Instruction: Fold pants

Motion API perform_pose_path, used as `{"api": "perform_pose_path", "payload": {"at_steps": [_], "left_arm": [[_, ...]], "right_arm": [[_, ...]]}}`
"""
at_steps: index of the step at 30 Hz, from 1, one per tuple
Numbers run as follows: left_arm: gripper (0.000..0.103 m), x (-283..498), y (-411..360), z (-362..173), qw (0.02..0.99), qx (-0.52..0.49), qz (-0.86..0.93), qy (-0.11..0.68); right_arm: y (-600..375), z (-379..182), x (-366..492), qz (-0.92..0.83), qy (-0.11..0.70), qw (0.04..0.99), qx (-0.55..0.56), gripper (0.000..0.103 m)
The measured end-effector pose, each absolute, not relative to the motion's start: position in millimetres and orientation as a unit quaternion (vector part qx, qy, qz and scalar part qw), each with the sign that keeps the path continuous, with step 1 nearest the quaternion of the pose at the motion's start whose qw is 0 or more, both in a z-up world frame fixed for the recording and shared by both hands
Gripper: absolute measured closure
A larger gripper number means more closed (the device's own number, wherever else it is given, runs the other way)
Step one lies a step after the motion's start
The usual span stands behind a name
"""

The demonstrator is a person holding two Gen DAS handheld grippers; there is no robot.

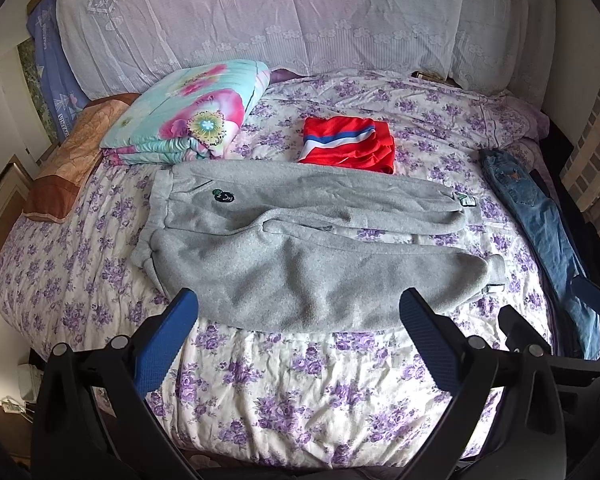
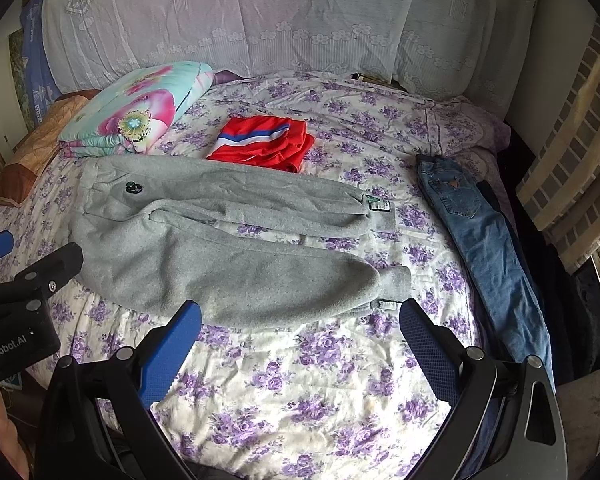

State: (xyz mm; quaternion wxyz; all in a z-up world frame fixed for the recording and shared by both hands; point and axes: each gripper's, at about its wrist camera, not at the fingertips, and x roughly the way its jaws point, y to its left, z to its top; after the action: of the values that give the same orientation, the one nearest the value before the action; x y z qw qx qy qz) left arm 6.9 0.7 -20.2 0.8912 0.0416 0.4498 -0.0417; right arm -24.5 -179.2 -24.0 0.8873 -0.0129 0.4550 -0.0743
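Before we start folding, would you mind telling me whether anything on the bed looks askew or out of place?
The grey pants lie flat but splayed: the legs part toward the cuffs, showing sheet between them. The jeans lie at the bed's right edge, apparently partly over it. The red garment is already folded. Nothing looks damaged.

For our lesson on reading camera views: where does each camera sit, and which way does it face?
Left wrist: on the left gripper, looking across the bed at the grey pants; its open blue fingers show.
Right wrist: on the right gripper, further right; its fingers show.
Shared: pants, jeans, red garment.
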Motion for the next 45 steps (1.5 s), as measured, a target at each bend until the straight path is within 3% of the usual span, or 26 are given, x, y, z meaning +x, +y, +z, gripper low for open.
{"api": "perform_pose_path", "payload": {"at_steps": [32, 35, 39, 45], "left_arm": [[0.005, 20, -3, -27, 0.882, 0.039, -0.048, 0.467], [0.005, 32, 4, -47, 0.86, 0.017, -0.066, 0.506], [0.005, 56, 36, -114, 0.799, -0.047, -0.047, 0.597], [0.005, 87, 150, -173, 0.767, -0.147, 0.068, 0.621]], "right_arm": [[-180, -34, -23, -0.074, 0.469, 0.88, -0.01, 0.004], [-184, -45, -13, -0.064, 0.484, 0.873, 0.001, 0.004], [-205, -83, 5, -0.074, 0.529, 0.845, 0.021, 0.004], [-240, -126, 7, -0.102, 0.581, 0.806, 0.031, 0.004]]}}
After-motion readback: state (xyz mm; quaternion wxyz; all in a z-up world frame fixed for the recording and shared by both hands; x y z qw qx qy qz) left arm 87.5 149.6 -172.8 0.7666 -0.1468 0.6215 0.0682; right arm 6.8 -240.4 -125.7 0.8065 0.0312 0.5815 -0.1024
